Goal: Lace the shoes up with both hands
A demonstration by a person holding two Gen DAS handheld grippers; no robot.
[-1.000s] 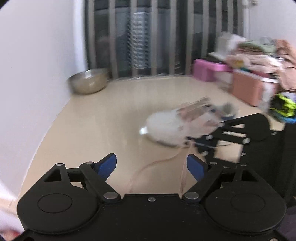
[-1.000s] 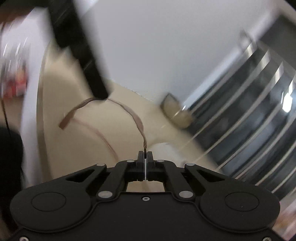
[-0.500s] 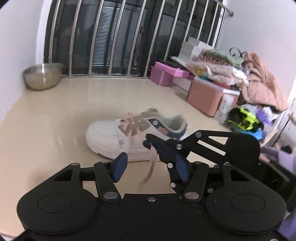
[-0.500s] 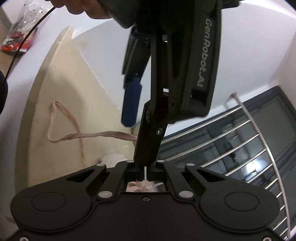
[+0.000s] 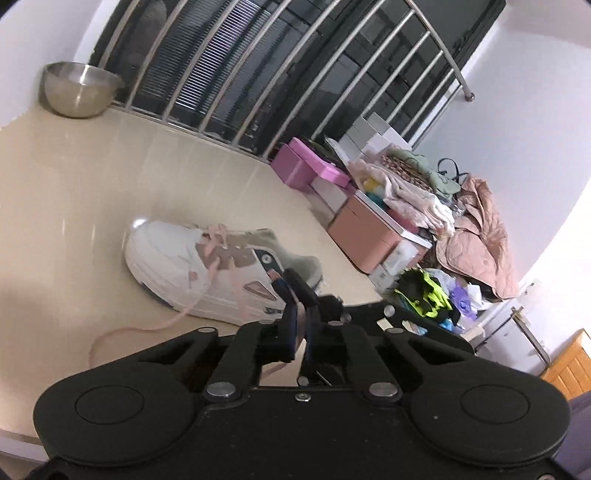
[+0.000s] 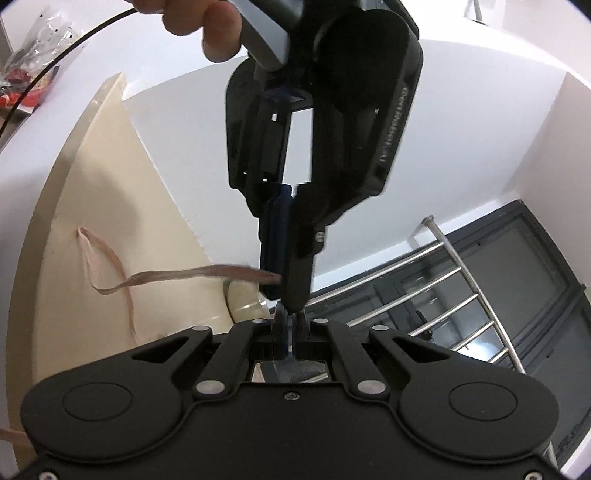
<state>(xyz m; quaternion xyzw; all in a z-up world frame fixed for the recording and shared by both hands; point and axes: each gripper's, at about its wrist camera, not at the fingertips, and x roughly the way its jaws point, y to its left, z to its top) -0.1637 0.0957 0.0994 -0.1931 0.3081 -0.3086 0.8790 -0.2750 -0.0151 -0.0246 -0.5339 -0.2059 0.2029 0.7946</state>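
Observation:
A white sneaker (image 5: pixel 207 269) with pink laces lies on its sole on the cream floor (image 5: pixel 74 206). One loose pink lace (image 5: pixel 177 317) trails from it, loops on the floor and comes up to the grippers. My left gripper (image 5: pixel 300 332) has its blue pads pressed together on this lace. In the right wrist view the left gripper (image 6: pixel 280 284) hangs from above and the lace (image 6: pixel 177 275) leaves its pads to the left. My right gripper (image 6: pixel 290 325) is shut, its tips just under the left pads. From the left wrist view the right gripper (image 5: pixel 290 282) pinches the lace just beyond them.
A steel bowl (image 5: pixel 77 90) sits by the barred window (image 5: pixel 258 92). Pink boxes (image 5: pixel 306 170) and a pile of clothes (image 5: pixel 461 221) line the right wall. A person's hand (image 6: pixel 207 26) holds the left gripper, and a plastic bag (image 6: pixel 26 62) lies at the far left.
The left jaws went from wide open to pressed together on the lace. The right gripper, shut throughout, came in between the left fingers. Both views rolled.

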